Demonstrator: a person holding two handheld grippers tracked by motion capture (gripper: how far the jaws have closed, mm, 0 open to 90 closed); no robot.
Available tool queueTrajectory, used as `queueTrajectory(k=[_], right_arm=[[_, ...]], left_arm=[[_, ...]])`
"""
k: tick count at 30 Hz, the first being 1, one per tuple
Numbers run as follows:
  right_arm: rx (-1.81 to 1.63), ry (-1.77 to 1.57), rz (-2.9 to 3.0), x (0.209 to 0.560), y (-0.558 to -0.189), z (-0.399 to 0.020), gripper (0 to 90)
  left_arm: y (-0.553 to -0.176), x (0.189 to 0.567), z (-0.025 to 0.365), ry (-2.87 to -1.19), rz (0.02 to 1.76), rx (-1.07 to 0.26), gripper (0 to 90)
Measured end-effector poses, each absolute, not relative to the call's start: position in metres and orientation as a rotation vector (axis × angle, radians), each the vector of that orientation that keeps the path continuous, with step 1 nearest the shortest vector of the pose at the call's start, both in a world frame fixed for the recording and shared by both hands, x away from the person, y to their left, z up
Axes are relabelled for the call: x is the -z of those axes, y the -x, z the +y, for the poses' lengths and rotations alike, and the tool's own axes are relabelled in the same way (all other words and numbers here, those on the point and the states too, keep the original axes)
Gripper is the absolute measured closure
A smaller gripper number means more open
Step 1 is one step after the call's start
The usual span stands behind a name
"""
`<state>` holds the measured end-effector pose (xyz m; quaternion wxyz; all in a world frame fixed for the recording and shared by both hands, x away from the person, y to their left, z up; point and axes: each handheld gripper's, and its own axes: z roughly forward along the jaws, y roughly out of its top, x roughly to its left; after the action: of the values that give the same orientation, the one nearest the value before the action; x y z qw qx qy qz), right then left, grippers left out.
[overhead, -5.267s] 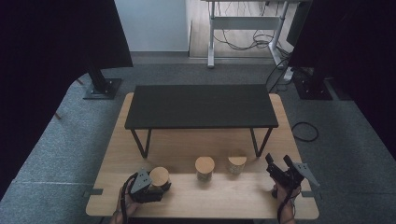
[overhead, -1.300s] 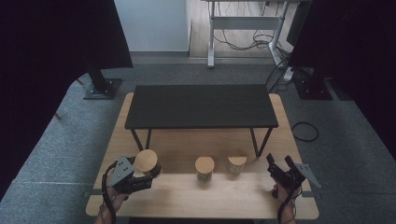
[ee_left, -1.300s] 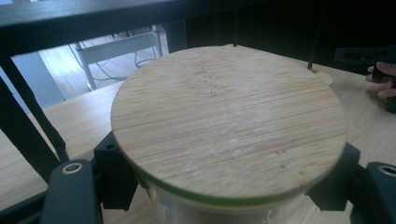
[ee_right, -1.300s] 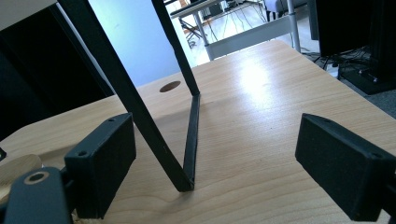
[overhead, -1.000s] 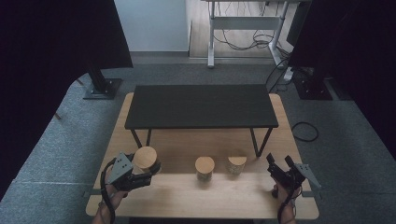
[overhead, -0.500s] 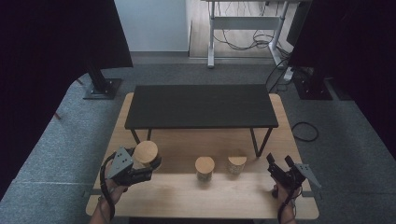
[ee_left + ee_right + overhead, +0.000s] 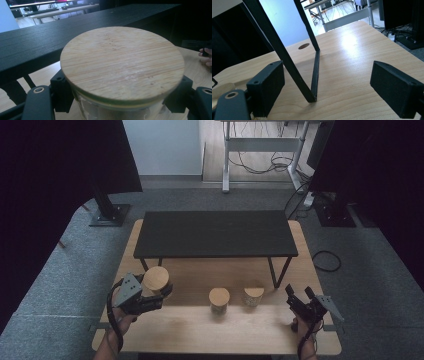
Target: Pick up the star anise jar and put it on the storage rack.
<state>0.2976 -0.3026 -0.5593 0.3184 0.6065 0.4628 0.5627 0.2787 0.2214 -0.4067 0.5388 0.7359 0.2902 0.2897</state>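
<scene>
Three glass jars with round bamboo lids are in play on the pale wooden worktop (image 7: 200,330), and one of them, the largest jar (image 7: 156,281), is clamped in the left gripper (image 7: 150,295) near the worktop's left side, in front of the left legs of the black shelf (image 7: 215,232) that stands across the middle. In the left gripper view its fingers (image 7: 61,93) press against the glass on both sides just under the lid (image 7: 122,65), with the dark edge of the shelf running behind; whether the jar's base touches the wood I cannot tell. Two smaller jars stand apart from it toward the centre: the middle jar (image 7: 219,299) and, just beside it to the right, the right jar (image 7: 253,295), close to the shelf's right leg (image 7: 273,272). At the worktop's right front, the right gripper (image 7: 300,301) sits in the person's hand with its fingers (image 7: 265,87) spread wide, nothing between them, pointing at the thin black leg frame.
</scene>
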Motion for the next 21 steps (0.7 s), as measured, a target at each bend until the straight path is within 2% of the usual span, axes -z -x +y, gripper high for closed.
queueTrajectory(k=[21], right_arm=[[-1.489,-1.595,1.215,0.56,-0.298,-0.303,11.9]], left_arm=[[-0.289,0.39,0.215,-1.775,0.658,-0.718,24.9]])
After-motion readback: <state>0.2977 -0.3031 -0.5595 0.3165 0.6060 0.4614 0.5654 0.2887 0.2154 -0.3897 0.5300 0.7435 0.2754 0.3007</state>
